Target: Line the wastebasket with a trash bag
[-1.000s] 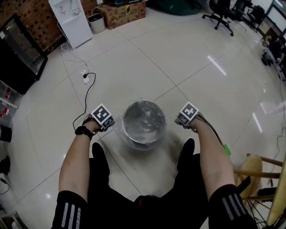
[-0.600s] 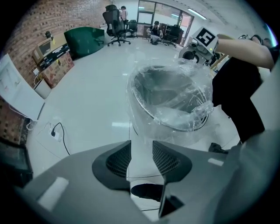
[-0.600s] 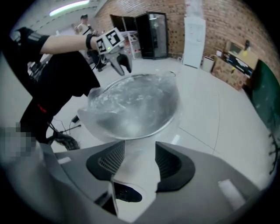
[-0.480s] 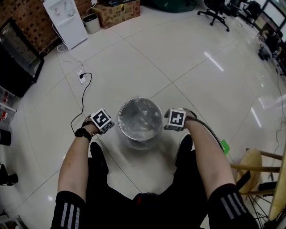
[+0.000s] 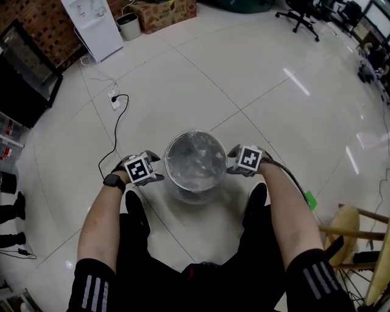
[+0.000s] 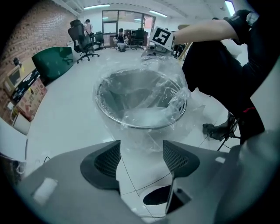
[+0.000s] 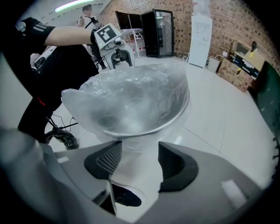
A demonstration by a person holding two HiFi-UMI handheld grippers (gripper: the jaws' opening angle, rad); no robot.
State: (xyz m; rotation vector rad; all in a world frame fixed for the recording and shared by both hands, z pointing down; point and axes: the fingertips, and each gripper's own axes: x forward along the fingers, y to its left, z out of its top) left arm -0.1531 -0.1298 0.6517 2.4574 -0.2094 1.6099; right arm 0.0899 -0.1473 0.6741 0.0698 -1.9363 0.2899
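A round metal wastebasket point(image 5: 195, 163) stands on the tiled floor between my feet. A clear trash bag point(image 5: 194, 152) lies crumpled inside it and hangs over the rim point(image 6: 141, 124). My left gripper point(image 5: 153, 169) is at the basket's left side and my right gripper point(image 5: 234, 164) at its right side. Both point steeply down. The left gripper's point(image 6: 141, 155) jaws have just been opening and stand wide, with loose bag film point(image 6: 144, 140) hanging at their tips, unpinched. The right gripper's point(image 7: 139, 159) jaws have also just been opening, and draped film point(image 7: 138, 148) sits between them untouched by the pads.
My black shoes point(image 5: 135, 213) point(image 5: 256, 204) stand close on either side of the basket. A power strip with a black cable point(image 5: 116, 122) lies to the far left. A wooden stool point(image 5: 347, 228) is at the right. A water dispenser point(image 5: 91, 24) and a cardboard box point(image 5: 161, 15) stand far back.
The right gripper has moved in toward the basket's right rim. Both marker cubes have rolled about their own axes. The left gripper has slid slightly along the left rim.
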